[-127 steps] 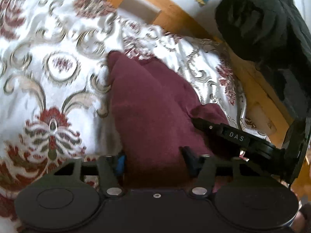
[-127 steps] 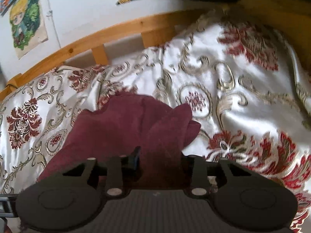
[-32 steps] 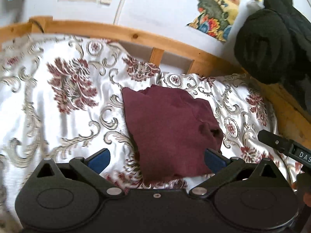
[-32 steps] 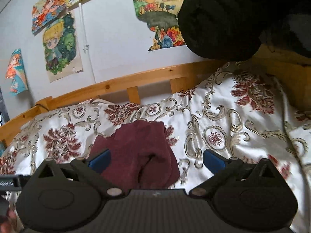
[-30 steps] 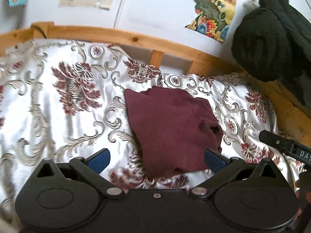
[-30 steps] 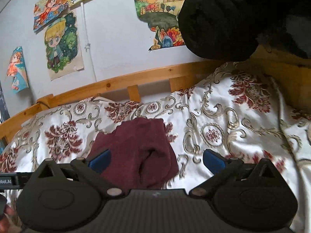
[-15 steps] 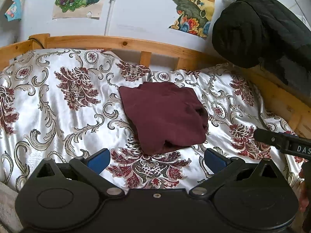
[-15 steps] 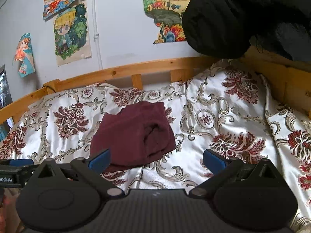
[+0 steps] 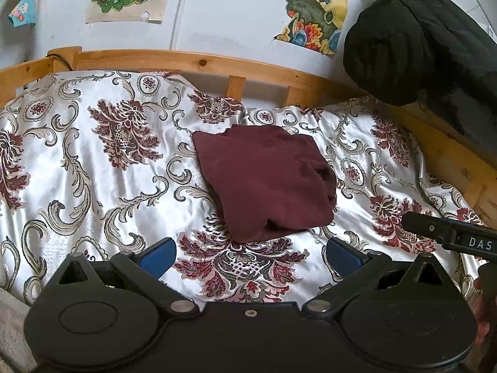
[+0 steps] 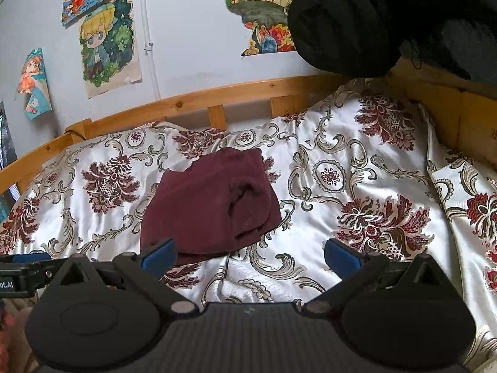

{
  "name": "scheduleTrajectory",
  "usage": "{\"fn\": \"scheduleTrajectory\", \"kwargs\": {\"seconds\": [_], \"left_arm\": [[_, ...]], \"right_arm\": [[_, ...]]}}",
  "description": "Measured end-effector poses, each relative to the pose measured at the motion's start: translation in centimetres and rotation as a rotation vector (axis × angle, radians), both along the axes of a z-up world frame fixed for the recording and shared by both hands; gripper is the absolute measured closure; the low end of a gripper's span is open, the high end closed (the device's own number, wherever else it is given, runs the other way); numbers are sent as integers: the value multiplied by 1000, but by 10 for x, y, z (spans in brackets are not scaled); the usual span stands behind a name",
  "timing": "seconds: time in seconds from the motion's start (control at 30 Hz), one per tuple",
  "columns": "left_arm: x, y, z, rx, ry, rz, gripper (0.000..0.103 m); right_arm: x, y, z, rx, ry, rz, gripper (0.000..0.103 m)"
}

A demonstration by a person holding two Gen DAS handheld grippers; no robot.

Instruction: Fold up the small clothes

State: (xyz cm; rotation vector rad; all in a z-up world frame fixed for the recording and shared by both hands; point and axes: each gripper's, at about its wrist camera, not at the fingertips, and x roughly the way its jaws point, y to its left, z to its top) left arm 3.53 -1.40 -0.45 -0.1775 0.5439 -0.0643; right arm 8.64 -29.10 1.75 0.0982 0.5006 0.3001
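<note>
A dark maroon garment [image 9: 267, 183] lies folded in a compact rectangle on the patterned bedspread [image 9: 93, 168]. It also shows in the right wrist view [image 10: 211, 208]. My left gripper [image 9: 251, 256] is open and empty, held back from the garment's near edge. My right gripper [image 10: 250, 256] is open and empty, with its left blue pad [image 10: 158, 256] in front of the garment's near corner. The right gripper's finger [image 9: 447, 233] shows at the right edge of the left wrist view.
A wooden bed rail [image 9: 217, 62] runs along the back and a wooden side board [image 10: 459, 105] along the right. A black padded coat [image 9: 419, 34] hangs over the right corner. Posters [image 10: 108, 46] hang on the white wall.
Both grippers, shut on the maroon garment 4.2 s ago, have let go, opened wide and drawn back from it. The folded garment now lies farther away on the bedspread.
</note>
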Motion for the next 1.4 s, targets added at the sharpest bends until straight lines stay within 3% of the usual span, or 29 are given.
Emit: {"fn": "scheduleTrajectory", "kwargs": {"seconds": [0.87,0.93,1.03,1.17,1.4], "left_arm": [[1,-2,0,6,5,-6,1],[0,-4,0,35,8,30,1],[-1,-14,1,176,0,126,1],[-6,-13,1,173,-39,120,1],[-3,-11,5,170,-28,113,1]], "right_arm": [[2,-1,-1,15,11,-11,0],[2,-1,-1,14,10,-11,0],[1,0,-1,13,10,-11,0],[2,0,-1,15,10,-11,0],[2,-1,-1,14,8,-11,0]]}}
